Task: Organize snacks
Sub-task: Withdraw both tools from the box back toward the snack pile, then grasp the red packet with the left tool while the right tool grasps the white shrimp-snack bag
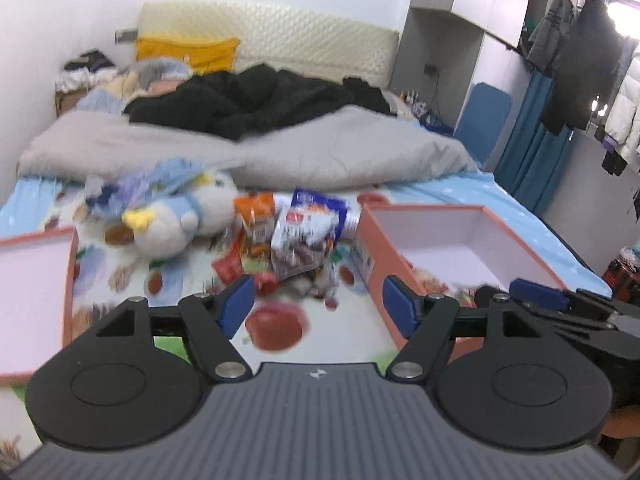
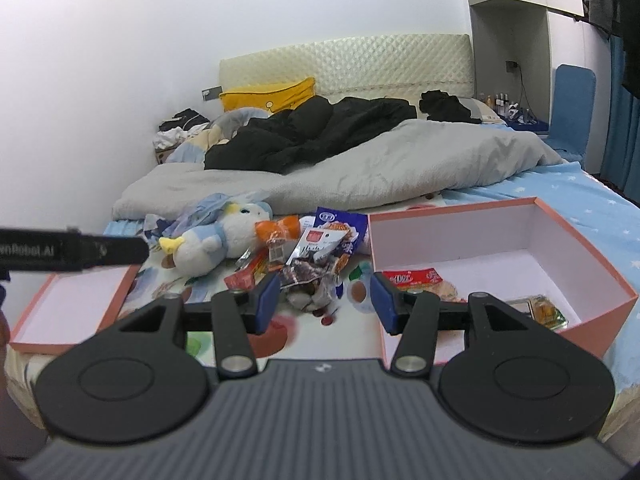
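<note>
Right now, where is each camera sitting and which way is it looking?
Left wrist: sits on the left gripper, looks across the bed at the snack pile; its own open jaws show, and the right gripper at the right edge.
Right wrist: sits on the right gripper, same direction; its open jaws show, and the left gripper's dark body.
Both share the snacks, plush toy and pink box.

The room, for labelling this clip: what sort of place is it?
A bedroom, most likely: a bed with a padded headboard, a rumpled grey duvet, and clothes hanging on a rail.
</note>
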`<state>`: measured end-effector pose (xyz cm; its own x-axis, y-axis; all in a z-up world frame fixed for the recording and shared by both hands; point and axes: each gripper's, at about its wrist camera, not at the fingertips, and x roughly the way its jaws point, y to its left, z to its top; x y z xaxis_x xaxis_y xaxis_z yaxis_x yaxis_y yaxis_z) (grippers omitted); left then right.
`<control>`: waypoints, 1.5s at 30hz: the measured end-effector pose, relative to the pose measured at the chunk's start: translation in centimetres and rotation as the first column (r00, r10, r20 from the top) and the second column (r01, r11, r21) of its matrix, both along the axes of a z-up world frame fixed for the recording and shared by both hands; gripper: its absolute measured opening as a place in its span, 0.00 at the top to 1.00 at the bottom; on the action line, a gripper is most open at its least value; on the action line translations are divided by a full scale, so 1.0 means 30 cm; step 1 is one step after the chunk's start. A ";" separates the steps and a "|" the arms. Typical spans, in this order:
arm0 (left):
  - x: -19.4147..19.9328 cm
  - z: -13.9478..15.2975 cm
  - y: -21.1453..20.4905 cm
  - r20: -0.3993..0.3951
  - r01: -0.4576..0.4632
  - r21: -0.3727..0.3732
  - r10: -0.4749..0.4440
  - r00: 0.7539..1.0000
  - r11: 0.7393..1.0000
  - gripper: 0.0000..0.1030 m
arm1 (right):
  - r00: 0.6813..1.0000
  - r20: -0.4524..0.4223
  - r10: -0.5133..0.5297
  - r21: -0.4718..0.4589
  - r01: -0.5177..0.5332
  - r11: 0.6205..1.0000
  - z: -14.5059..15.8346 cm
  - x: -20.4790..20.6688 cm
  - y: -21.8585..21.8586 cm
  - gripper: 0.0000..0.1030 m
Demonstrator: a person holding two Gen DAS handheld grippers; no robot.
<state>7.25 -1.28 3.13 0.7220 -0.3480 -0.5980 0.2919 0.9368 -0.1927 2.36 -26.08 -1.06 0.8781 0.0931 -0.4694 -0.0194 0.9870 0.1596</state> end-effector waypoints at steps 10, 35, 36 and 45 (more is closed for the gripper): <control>-0.002 -0.105 0.073 -0.059 -0.032 0.008 0.032 0.998 0.999 0.27 | 0.999 -0.043 0.030 0.003 -0.030 1.000 -0.072 0.018 0.076 0.49; 0.323 -0.436 0.150 -0.196 -0.081 0.003 0.080 0.977 0.997 0.27 | 0.979 -0.198 0.052 -0.005 -0.054 0.999 -0.252 0.324 0.140 0.49; 0.345 -0.459 0.152 -0.202 -0.085 0.002 0.083 0.976 0.996 0.27 | 0.978 -0.202 0.057 -0.005 -0.059 0.998 -0.264 0.350 0.145 0.49; 0.531 -0.655 0.138 -0.207 -0.081 -0.032 0.073 0.976 0.996 0.27 | 0.969 -0.231 0.085 -0.008 -0.089 0.996 -0.365 0.575 0.163 0.49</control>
